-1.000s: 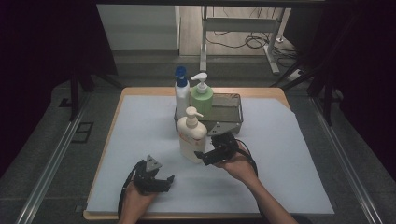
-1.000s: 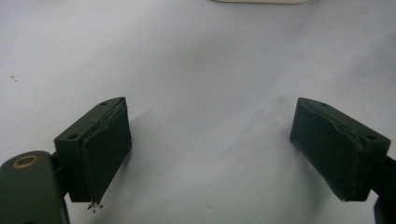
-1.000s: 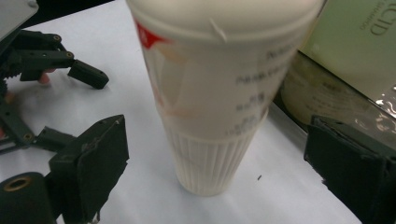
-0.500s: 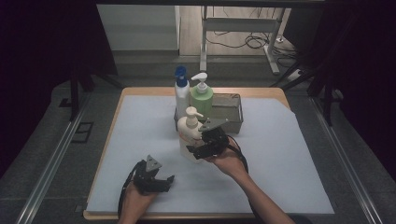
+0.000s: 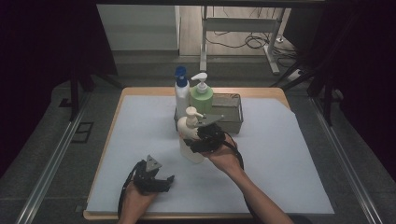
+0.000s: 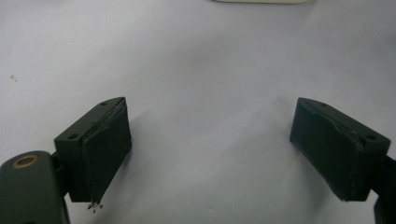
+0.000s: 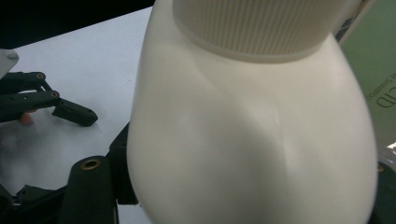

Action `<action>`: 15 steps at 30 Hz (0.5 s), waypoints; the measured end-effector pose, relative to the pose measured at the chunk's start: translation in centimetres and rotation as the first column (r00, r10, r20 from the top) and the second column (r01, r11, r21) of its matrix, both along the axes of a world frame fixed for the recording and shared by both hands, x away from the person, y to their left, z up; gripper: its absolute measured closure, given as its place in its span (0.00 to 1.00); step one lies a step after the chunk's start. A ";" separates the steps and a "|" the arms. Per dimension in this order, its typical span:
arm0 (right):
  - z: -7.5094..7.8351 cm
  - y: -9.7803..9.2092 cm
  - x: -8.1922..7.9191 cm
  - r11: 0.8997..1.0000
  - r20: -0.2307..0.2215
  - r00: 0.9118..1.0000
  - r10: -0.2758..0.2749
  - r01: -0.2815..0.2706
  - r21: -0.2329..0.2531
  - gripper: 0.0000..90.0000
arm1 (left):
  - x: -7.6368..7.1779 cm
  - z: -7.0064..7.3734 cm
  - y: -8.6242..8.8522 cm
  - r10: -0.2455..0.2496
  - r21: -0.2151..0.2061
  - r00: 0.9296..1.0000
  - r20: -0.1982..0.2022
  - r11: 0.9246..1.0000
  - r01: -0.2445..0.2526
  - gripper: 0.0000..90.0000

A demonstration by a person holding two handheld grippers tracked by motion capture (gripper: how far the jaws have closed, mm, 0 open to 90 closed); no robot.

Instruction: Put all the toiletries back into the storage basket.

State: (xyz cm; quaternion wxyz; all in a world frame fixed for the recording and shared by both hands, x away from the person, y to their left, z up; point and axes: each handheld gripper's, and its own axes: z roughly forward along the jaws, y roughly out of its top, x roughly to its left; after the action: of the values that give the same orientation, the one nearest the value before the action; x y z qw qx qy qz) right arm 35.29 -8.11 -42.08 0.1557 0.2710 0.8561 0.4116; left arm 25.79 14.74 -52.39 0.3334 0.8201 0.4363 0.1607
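Note:
A cream pump bottle (image 5: 190,135) stands upright on the white mat, just in front of a grey metal basket (image 5: 232,116). My right gripper (image 5: 200,142) is against its right side, jaws on either side of the body. In the right gripper view the cream bottle (image 7: 252,121) bulges between the jaws, which press on it. My left gripper (image 5: 163,179) rests low on the mat at the front left, apart from the bottle. Its jaws stand wide open over bare mat in the left gripper view (image 6: 210,154), with nothing between them.
A white bottle with a blue cap (image 5: 181,93) and a green pump bottle (image 5: 201,95) stand by the basket's left end. The mat (image 5: 289,154) covers a wooden table (image 5: 261,90). The green bottle (image 7: 380,70) is close behind the cream one.
My right gripper has moved left up to the cream bottle and its jaws now sit around the body. The left gripper has stayed where it was.

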 end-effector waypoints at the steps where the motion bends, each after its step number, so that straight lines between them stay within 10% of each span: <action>1: 0.0 0.0 0.1 1.000 -0.008 1.000 0.000 0.000 0.004 0.37 | 0.0 0.0 0.0 0.001 -0.001 1.000 0.000 1.000 -0.001 0.13; 15: 0.9 -0.4 0.0 1.000 -0.062 0.998 -0.001 0.001 0.000 0.41 | 0.0 0.0 0.0 0.002 -0.001 1.000 -0.001 1.000 -0.002 0.13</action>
State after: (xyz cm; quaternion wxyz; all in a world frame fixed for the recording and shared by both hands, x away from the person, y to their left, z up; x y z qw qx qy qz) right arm 35.27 -8.55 -41.23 0.1292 0.2840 0.8603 0.4031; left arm 25.79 14.73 -52.38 0.3336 0.8196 0.4373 0.1605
